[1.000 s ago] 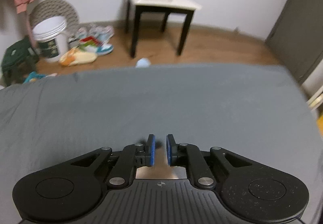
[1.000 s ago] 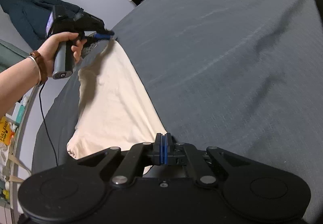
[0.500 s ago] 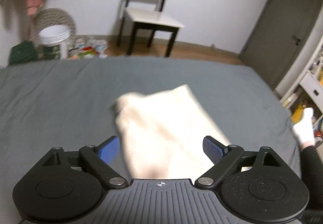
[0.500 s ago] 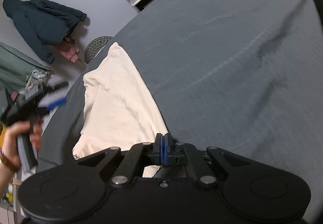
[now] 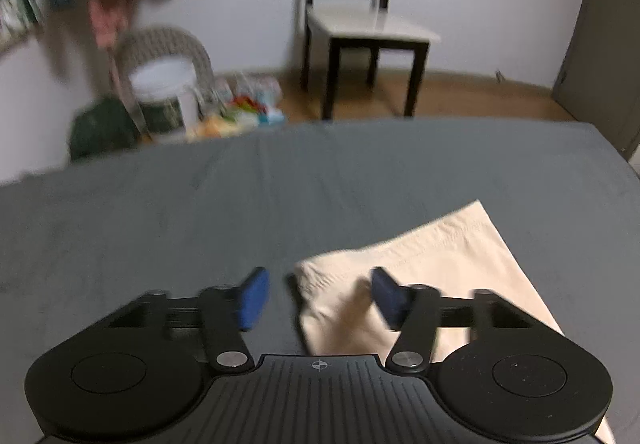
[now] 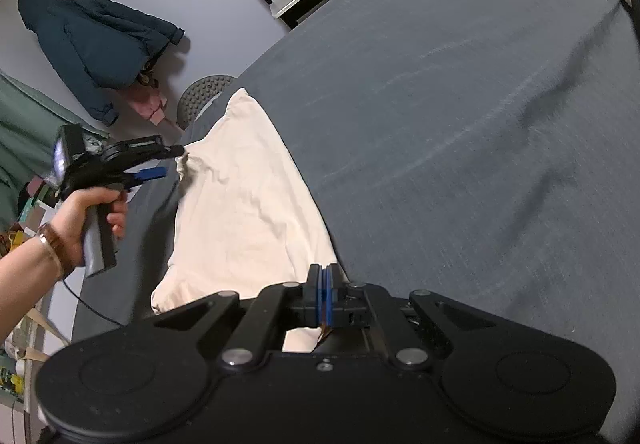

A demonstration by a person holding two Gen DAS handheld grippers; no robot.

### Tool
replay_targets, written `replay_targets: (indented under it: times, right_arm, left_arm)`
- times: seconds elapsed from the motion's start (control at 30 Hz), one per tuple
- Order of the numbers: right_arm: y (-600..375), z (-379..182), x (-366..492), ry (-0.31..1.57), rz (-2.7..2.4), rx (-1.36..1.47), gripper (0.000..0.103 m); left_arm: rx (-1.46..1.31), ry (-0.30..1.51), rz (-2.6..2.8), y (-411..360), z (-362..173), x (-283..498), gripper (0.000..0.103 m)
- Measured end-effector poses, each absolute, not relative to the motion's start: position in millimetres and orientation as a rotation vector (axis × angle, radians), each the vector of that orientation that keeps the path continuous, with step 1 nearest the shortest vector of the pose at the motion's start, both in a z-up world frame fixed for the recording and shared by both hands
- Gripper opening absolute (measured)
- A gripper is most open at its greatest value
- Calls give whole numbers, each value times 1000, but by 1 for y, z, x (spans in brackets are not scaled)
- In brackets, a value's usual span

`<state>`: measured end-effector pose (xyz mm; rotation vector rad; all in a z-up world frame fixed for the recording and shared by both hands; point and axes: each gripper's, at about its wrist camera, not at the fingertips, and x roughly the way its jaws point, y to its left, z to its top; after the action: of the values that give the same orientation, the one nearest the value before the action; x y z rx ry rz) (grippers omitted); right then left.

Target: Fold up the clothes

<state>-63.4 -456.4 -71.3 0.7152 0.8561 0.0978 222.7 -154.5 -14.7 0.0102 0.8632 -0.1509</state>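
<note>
The left gripper [image 5: 316, 298] had let go and come back with fingers spread wide, a bunched corner of the cream garment [image 5: 432, 276] between them — ready for a new pinch. The right wrist view alone showed the right gripper [image 6: 324, 294] clamped on the garment's near edge, flat on the bed [image 6: 460, 123].

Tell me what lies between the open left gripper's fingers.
In the left wrist view, the left gripper straddles a bunched corner of the cream cloth on the grey bed; nothing else lies there.
</note>
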Motion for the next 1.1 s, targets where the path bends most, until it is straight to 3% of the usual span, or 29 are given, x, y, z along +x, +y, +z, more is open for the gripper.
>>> replay_targets:
  times: [0.27,0.53,0.63,0.7,0.8,0.93,1.1]
  right_arm:
    - [-459,-71,-62,865,122,709,3]
    - [-459,-70,-59,865,122,701,3]
    - [-465,-73,-58,861,97,711,3]
    - [-466,-76,-59,867,86,709,3]
    - [-467,-78,-60,870,68,705,3]
    - [-467,-80,-60,879,56,705,3]
    - [-465,-83,-64,898,47,708,3]
  left_arm:
    - [15,895,-190,-146,-29,229,14]
    - [103,910,-231,-149,-26,241,14]
    - [66,862,-256,-145,-14,232,31]
    - [61,807,-286,-143,-3,216,56]
    - [69,708,-367,-141,15,177,78]
    - [97,689,-634,-149,20,104,79]
    - [405,682,-725,-177,-13,24,79]
